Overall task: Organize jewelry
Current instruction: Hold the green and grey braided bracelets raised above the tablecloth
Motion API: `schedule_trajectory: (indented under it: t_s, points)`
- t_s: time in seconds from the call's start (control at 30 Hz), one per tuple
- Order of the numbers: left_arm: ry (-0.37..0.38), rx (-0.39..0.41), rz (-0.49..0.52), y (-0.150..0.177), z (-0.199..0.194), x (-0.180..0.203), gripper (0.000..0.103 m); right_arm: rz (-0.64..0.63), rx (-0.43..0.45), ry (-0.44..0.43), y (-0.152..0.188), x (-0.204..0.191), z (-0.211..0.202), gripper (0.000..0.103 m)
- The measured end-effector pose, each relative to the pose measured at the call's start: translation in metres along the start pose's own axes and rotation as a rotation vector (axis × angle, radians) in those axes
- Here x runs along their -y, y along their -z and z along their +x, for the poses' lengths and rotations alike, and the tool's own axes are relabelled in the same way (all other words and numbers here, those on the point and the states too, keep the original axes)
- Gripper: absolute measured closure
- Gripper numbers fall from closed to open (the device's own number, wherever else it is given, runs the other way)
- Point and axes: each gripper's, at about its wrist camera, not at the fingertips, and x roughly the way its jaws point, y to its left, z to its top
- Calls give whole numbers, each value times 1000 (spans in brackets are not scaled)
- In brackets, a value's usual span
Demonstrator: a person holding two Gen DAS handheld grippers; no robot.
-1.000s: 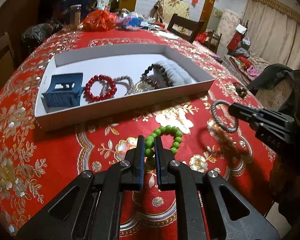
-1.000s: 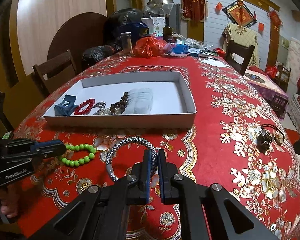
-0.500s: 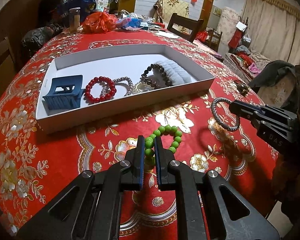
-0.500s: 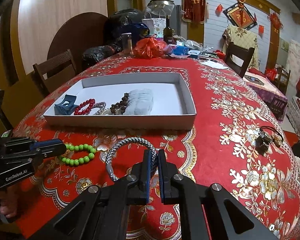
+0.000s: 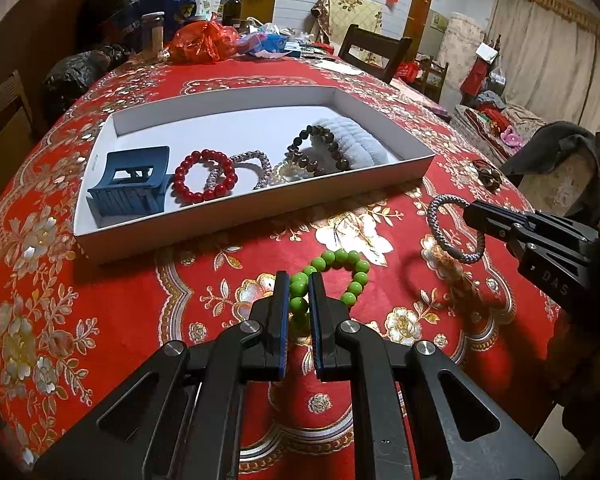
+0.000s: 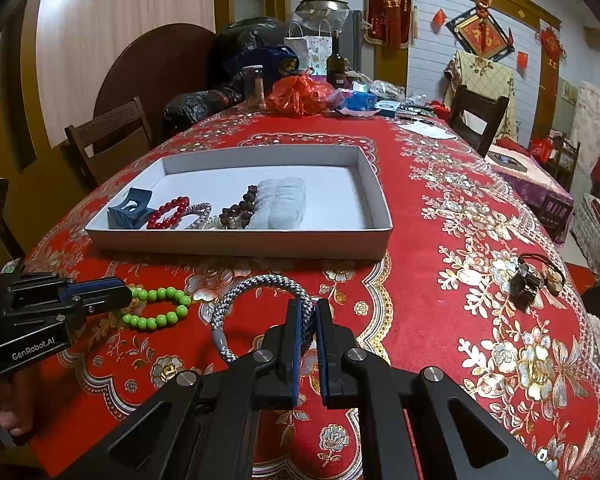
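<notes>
The left gripper point(image 5: 299, 292) is clenched on a green bead bracelet point(image 5: 342, 270), its two pads pinching the beads at the near side of the loop, while the rest of the loop hangs forward over the red tablecloth point(image 5: 120, 304). From the right wrist view the same bracelet point(image 6: 156, 306) sticks out from the left gripper's tip point(image 6: 116, 294), near the front wall of the tray. The right gripper point(image 6: 307, 312) grasps a grey braided bracelet point(image 6: 260, 286), with the cord squeezed between its blue-edged pads and the loop standing up and to the left of them. In the left wrist view that bracelet point(image 5: 452, 228) is held clear of the cloth, and its shadow falls on the cloth below. Both bracelets are outside the white tray point(image 5: 260, 210), on its near side. Inside the tray, from left to right, lie a blue hair claw point(image 5: 130, 184), a red bead bracelet point(image 5: 204, 176), a silver braided bracelet point(image 5: 256, 164) that overlaps the red one, a dark bead bracelet point(image 5: 320, 146) and a pale fluffy scrunchie point(image 5: 356, 140). The dark beads rest partly on the scrunchie. Well to the right of the tray a small dark hair tie point(image 6: 534, 276) with a charm lies on the cloth. Bags and a bottle crowd the far end of the table.
</notes>
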Motion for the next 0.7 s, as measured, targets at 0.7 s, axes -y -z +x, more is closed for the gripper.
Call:
schedule_trajectory:
  t_s: [0.7]
  points:
    - [14, -4, -16, 0, -1, -4, 95, -19, 6, -1, 0, -5, -2, 97]
